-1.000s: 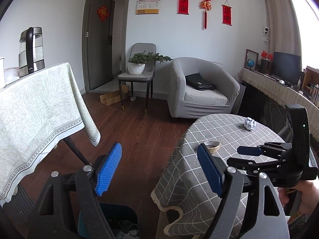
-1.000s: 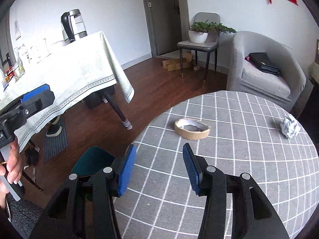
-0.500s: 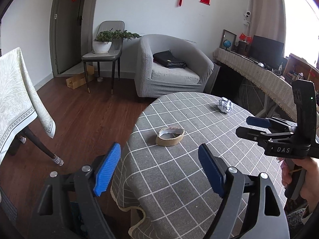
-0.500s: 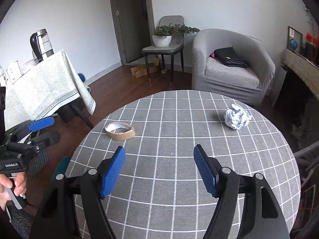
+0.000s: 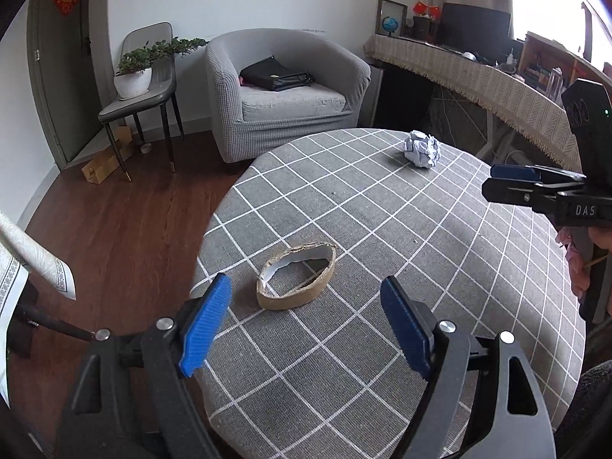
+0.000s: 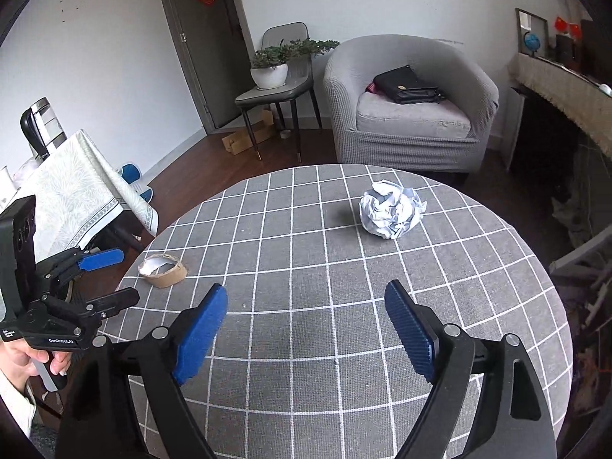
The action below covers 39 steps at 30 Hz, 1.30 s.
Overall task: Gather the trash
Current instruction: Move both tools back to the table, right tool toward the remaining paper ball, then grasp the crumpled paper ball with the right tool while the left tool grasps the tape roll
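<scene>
Both tongs hang wide and empty over the desk (image 6: 344,363), the right tongs (image 6: 306,329) having just spread. The squashed tape ring (image 5: 296,281) lies just ahead of the left tongs (image 5: 306,329); the paper ball (image 6: 392,214) sits farther in. I'd straddle the ring's narrow sides, then squeeze gently.

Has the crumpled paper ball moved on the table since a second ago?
No. The crumpled paper ball sits on the far right side of the checked tablecloth, right of the cardboard tape ring, as before; only the cameras shifted.
</scene>
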Available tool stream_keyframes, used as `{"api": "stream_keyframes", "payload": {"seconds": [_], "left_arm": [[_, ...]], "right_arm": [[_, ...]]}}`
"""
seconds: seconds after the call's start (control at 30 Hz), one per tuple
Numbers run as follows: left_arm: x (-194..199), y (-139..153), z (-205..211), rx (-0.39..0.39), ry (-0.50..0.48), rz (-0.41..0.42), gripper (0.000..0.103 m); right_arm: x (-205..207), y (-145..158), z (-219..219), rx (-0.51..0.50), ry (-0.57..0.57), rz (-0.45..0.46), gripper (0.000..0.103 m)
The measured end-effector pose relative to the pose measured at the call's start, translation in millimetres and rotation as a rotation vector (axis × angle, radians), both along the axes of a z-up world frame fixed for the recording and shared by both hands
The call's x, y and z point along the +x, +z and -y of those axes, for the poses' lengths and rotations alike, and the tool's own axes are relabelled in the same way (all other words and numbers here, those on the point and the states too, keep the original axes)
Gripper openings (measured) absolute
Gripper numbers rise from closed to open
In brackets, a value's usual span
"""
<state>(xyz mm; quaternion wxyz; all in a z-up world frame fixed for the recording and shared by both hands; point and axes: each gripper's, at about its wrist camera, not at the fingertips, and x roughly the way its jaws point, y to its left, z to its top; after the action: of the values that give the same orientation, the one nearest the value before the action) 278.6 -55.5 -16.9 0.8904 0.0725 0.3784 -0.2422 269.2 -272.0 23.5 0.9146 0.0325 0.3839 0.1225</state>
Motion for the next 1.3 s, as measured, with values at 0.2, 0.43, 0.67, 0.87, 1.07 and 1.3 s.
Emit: {"api": "stream_keyframes", "payload": {"seconds": [0.2, 0.43, 0.67, 0.87, 1.07, 1.3], "left_arm": [[21, -11, 8, 0.027, -0.073, -0.031, 0.078], [35, -17, 15, -0.004, -0.137, -0.075, 0.069], [37, -24, 19, 0.010, -0.145, -0.070, 0.050], [35, -23, 16, -0.029, -0.121, -0.072, 0.048], [27, -18, 16, -0.040, -0.099, -0.061, 0.048], [16, -4, 10, -0.024, -0.009, -0.018, 0.048]], "right_arm": [[21, -4, 14, -0.027, -0.023, -0.017, 0.088], [50, -10, 26, -0.034, -0.057, -0.041, 0.089], [79, -16, 26, -0.085, -0.059, -0.066, 0.090], [99, -20, 23, -0.113, -0.079, -0.087, 0.090], [113, -30, 21, -0.148, -0.092, -0.131, 0.077], [113, -36, 22, -0.141, -0.092, -0.134, 0.056]]}}
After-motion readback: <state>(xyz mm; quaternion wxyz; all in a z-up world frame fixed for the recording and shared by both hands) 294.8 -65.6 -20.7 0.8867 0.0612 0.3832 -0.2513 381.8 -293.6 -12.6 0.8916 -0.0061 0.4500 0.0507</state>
